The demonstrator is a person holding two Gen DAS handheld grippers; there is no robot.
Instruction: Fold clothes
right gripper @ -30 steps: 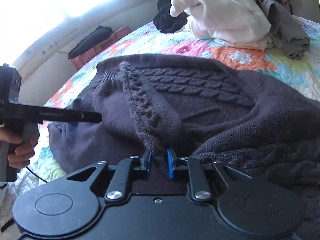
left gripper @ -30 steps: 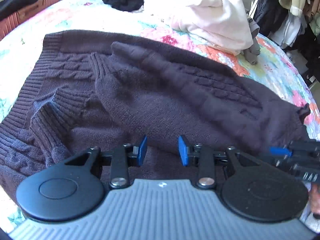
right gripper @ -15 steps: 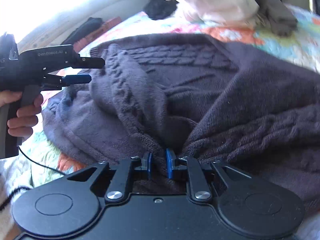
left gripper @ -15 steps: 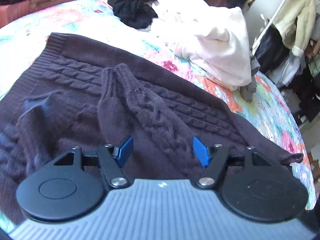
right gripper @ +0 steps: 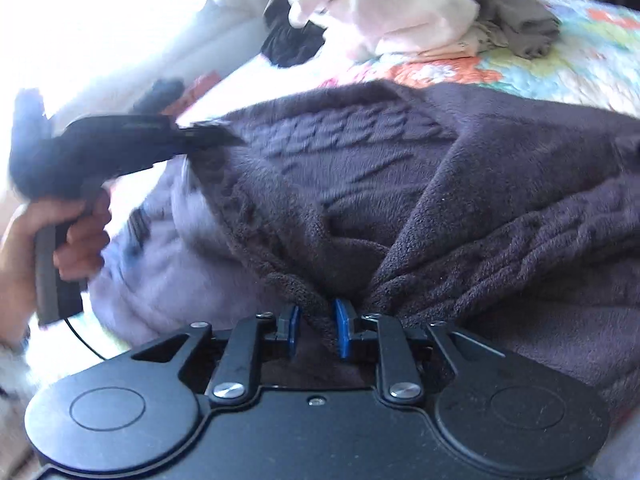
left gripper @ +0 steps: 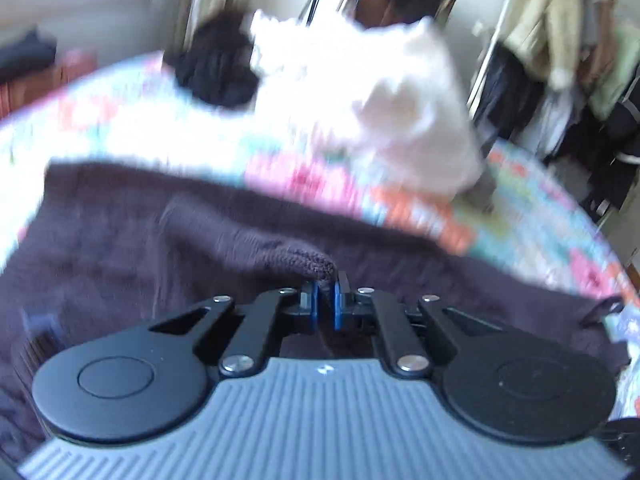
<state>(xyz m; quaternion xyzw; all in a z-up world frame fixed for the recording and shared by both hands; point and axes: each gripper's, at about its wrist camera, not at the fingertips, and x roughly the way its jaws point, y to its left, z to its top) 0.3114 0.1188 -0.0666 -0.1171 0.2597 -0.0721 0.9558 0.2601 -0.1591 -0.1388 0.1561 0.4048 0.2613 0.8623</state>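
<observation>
A dark purple cable-knit sweater (left gripper: 160, 240) lies spread on the bed, with a sleeve folded across its body. My left gripper (left gripper: 327, 300) is shut on a raised fold of that knit, which stands up in a peak just ahead of the pads. In the right wrist view the left gripper (right gripper: 216, 136) reaches in from the left, held by a hand (right gripper: 60, 232), with its tips at the sweater (right gripper: 360, 168). My right gripper (right gripper: 317, 330) has a thick rolled edge of the sweater between its blue pads. Its jaws are opening, and creases still run to the pinch.
The floral quilt (left gripper: 120, 120) covers the bed. A white garment pile (right gripper: 380, 8), a black garment (right gripper: 292, 40) and a grey one (right gripper: 516, 20) lie beyond the sweater. Hanging clothes (left gripper: 560, 60) fill the right background. A reddish case (left gripper: 40, 84) with dark clothing on it stands far left.
My left gripper went from wide open to shut on a sweater fold, rising and tipping up. The gap between the right pads has widened a little.
</observation>
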